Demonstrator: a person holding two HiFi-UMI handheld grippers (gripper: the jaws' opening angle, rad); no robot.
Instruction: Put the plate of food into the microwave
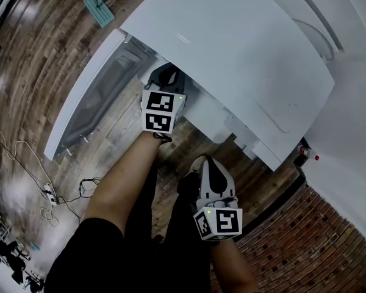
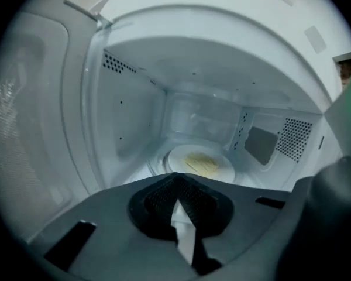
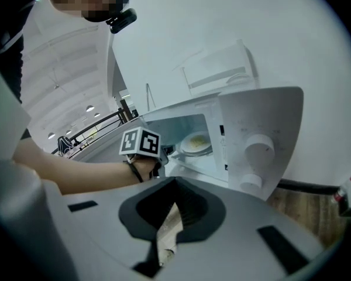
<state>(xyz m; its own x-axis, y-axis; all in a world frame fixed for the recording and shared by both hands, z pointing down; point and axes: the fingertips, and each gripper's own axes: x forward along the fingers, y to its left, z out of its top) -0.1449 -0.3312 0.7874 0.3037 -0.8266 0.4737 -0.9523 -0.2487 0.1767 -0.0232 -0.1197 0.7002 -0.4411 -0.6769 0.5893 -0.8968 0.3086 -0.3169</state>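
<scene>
The white microwave point(image 1: 232, 47) stands with its door point(image 1: 91, 96) swung wide to the left. Inside, a white plate of yellowish food point(image 2: 200, 164) rests on the turntable; the right gripper view also shows the plate point(image 3: 196, 142) through the opening. My left gripper point(image 2: 176, 183) sits at the mouth of the cavity, short of the plate, jaws shut with nothing between them. From the head view the left gripper point(image 1: 169, 78) pokes under the microwave's front edge. My right gripper point(image 1: 201, 162) hangs lower, in front of the microwave, also shut and holding nothing.
Two round knobs point(image 3: 259, 149) sit on the microwave's control panel right of the opening. A teal object point(image 1: 99, 8) and cables point(image 1: 49, 194) lie on the wooden floor. A red-capped bottle point(image 1: 308, 153) stands at the right, with a brick surface point(image 1: 293, 237) below it.
</scene>
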